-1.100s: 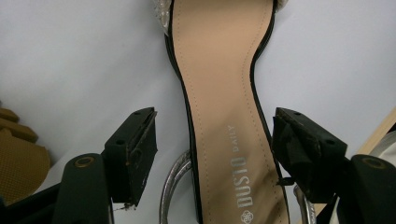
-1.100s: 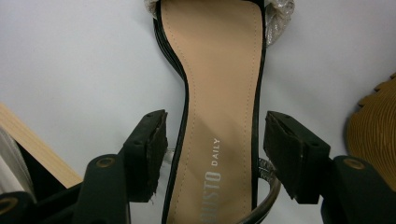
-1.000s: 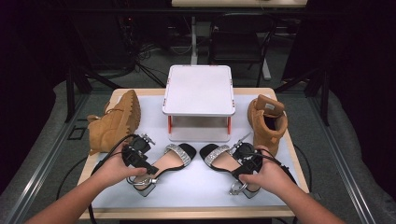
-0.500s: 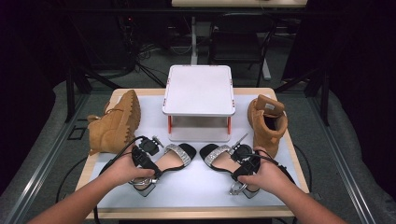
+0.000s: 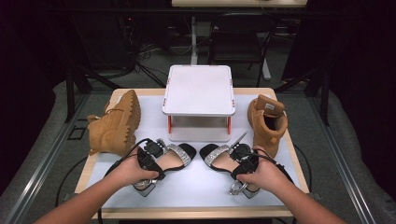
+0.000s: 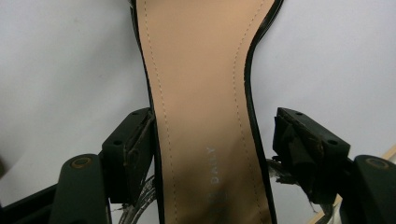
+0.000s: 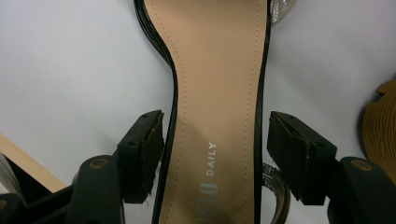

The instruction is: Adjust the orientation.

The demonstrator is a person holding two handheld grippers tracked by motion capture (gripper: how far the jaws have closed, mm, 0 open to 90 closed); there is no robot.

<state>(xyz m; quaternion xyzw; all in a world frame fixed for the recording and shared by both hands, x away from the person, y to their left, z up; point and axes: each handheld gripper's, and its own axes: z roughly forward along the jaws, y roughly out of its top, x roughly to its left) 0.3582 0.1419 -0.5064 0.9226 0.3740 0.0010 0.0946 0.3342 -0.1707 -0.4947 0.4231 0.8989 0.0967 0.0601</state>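
A: Start with the high view. What sits on the worktop?

B: 2 black heeled sandals with glittery straps lie near the front edge, toes toward the middle. The left sandal is left of centre, the right sandal right of centre, close to each other but apart. Behind them, at the middle of the back edge, stands a white riser shelf on orange legs. A tan boot lies on its side by the left edge, and another tan boot stands upright by the right edge.

A: And the hands?

B: The left tongs are over the heel end of the left sandal, the right tongs over the heel end of the right sandal. From up here I cannot tell how the jaws stand.

A: What does the left gripper view give?

B: The left tongs straddle the narrow waist of the left sandal. One jaw is against the black edge of the sole or nearly so; the other stands clear, with white worktop showing in the gap. So apart, not clamped.

A: The right gripper view?

B: Much the same. The right tongs flank the right sandal at its printed insole. One jaw is just beside the sole's edge, the other clearly off it. Apart as well. The ribbed sole of a tan boot shows at the picture's right edge.
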